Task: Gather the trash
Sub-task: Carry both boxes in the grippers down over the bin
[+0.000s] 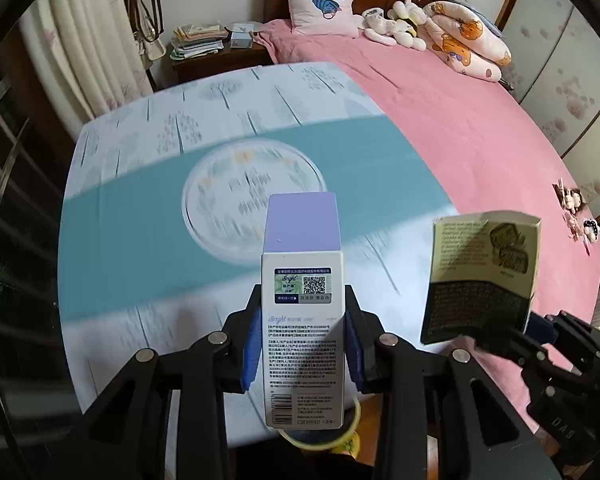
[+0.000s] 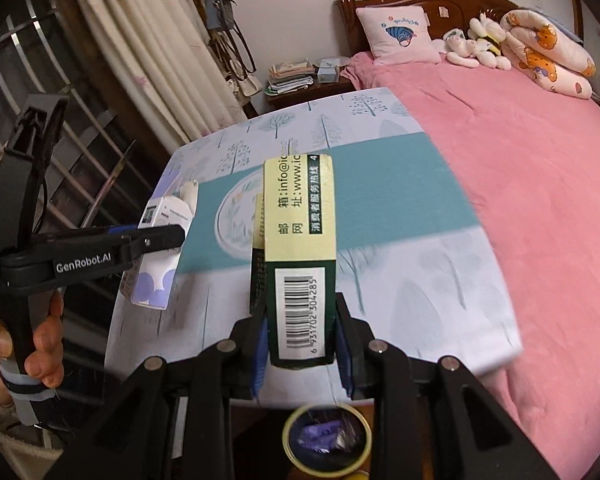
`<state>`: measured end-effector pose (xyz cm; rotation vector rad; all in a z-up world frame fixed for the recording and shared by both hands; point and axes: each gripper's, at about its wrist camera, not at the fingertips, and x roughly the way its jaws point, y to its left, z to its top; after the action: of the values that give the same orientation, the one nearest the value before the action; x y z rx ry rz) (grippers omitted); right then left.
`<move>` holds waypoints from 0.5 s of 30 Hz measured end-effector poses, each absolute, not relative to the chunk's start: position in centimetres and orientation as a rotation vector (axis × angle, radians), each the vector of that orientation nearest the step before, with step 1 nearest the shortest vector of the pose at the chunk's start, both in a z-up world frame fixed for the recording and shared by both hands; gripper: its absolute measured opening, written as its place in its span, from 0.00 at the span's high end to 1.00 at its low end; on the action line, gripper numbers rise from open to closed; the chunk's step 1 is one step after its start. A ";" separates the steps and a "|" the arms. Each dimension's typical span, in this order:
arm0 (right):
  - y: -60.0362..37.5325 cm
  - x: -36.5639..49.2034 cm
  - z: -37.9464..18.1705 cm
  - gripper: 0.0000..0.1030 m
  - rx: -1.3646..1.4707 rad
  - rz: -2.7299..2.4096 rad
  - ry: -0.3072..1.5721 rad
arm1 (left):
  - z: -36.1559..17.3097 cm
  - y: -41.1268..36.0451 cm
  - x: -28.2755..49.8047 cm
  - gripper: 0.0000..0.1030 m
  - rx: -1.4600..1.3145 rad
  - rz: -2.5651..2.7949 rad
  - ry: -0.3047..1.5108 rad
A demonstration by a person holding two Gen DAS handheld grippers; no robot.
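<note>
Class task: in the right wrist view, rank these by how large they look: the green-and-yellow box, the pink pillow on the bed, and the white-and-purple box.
1. green-and-yellow box, though nearness to the camera enlarges it.
2. pink pillow and white-and-purple box: too alike to rank.

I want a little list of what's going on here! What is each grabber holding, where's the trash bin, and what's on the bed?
left gripper: shut on white box with a purple top
right gripper: shut on green box with a barcode
bin: below both grippers, at the table's near edge, purple scrap inside
table: tree-print cloth, nothing else on it
bed: pink sheet, pillow, soft toys
</note>
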<state>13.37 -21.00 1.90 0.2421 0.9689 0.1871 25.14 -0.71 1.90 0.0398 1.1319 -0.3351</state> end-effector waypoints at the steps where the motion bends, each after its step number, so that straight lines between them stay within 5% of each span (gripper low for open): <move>1: -21.4 12.1 2.0 0.73 0.239 0.190 0.966 | 1.9 -1.1 23.6 0.68 0.032 -0.336 1.132; 15: -24.9 -0.7 -1.2 0.73 0.180 0.230 1.053 | 0.8 -5.0 7.7 0.68 0.091 -0.391 1.164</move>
<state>-0.73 -24.90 -1.21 0.1802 1.0526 0.2302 7.67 -5.04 0.81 0.0914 1.1644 -0.3906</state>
